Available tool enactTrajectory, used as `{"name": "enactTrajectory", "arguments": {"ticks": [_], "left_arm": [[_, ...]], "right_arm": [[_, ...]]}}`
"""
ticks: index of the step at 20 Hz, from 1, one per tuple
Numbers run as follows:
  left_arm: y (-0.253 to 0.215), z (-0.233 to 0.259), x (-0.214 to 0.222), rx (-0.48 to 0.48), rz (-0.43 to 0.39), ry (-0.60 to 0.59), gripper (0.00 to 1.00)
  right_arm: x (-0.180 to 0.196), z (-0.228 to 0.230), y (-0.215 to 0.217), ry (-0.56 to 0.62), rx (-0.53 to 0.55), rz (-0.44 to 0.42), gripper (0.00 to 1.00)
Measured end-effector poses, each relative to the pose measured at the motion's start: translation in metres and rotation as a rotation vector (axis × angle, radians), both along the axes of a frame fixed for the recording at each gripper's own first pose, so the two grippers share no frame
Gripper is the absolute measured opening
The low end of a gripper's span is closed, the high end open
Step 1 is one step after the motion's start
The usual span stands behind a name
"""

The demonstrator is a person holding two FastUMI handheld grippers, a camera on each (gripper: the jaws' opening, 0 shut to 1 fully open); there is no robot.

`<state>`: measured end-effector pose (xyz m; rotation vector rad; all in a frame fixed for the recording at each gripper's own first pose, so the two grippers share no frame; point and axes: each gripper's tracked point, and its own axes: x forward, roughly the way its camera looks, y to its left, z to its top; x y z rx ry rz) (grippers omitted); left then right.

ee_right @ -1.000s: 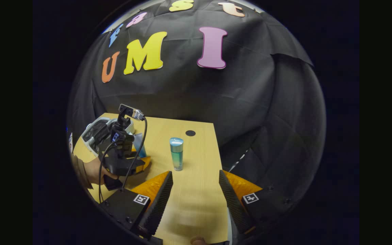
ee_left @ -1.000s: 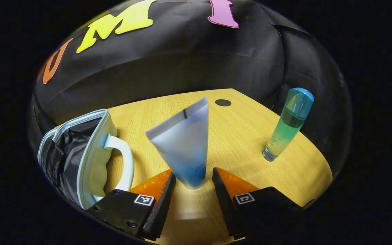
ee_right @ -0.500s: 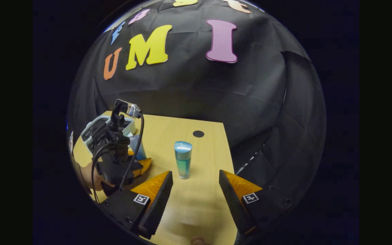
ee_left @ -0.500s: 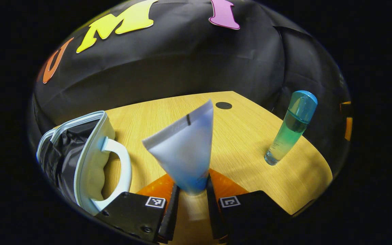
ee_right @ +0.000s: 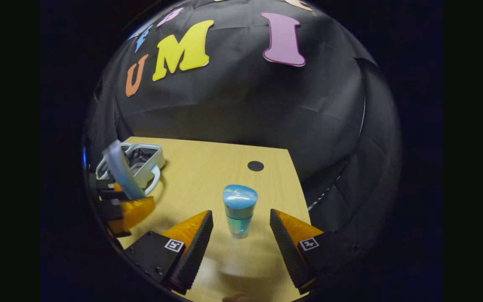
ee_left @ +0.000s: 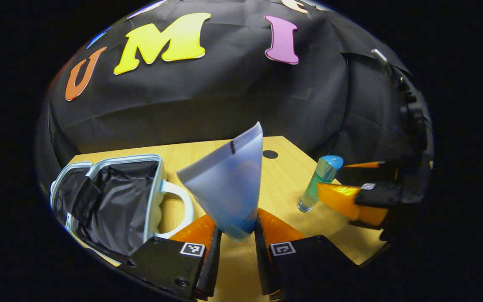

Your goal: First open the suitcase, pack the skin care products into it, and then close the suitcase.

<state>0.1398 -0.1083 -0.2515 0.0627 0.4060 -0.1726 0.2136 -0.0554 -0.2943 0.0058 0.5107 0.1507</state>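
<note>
My left gripper [ee_left: 237,233] is shut on the lower end of a frosted white-blue tube [ee_left: 229,184], held up above the table. The small pale suitcase [ee_left: 111,201] lies open at the left with its black lining showing and its handle toward me. In the right gripper view the tube [ee_right: 120,172] and left gripper [ee_right: 128,209] sit at the far left beside the suitcase [ee_right: 143,157]. A teal bottle with a blue cap [ee_right: 238,209] stands upright between the fingers of my open right gripper [ee_right: 240,228], untouched. The left gripper view shows that bottle [ee_left: 319,182] with the right gripper [ee_left: 350,188] around it.
The wooden table [ee_right: 208,167] has a dark round hole [ee_right: 255,166] near its far right corner. Its right edge drops off close to the bottle. Black cloth walls close the booth behind and to the right.
My left gripper shut on the tube and lifted it off the table. My right gripper moved forward until the teal bottle stands between its open fingers.
</note>
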Motion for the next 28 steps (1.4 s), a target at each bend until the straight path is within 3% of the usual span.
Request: {"name": "enactTrajectory", "arguments": {"ticks": [5, 11, 13, 15, 22, 28], "left_arm": [[0.044, 0.037, -0.041, -0.012, 0.059, -0.032, 0.42], [0.108, 0.059, -0.076, -0.008, 0.153, -0.027, 0.42], [0.129, 0.066, -0.082, 0.009, 0.184, -0.029, 0.42], [0.152, 0.070, -0.086, 0.014, 0.221, -0.022, 0.42], [0.213, 0.092, -0.084, 0.019, 0.269, 0.003, 0.42], [0.250, 0.047, -0.049, -0.006, 0.244, 0.094, 0.43]], "right_arm": [[0.010, -0.039, 0.010, 0.073, -0.026, -0.011, 0.80], [0.019, -0.053, 0.011, 0.093, 0.016, -0.074, 0.68], [0.022, -0.054, 0.005, 0.093, 0.024, -0.108, 0.60], [0.023, -0.055, 0.005, 0.095, 0.036, -0.129, 0.39], [-0.015, -0.017, 0.014, 0.086, -0.005, -0.122, 0.39], [-0.085, 0.049, 0.049, 0.019, -0.018, -0.110, 0.38]]}}
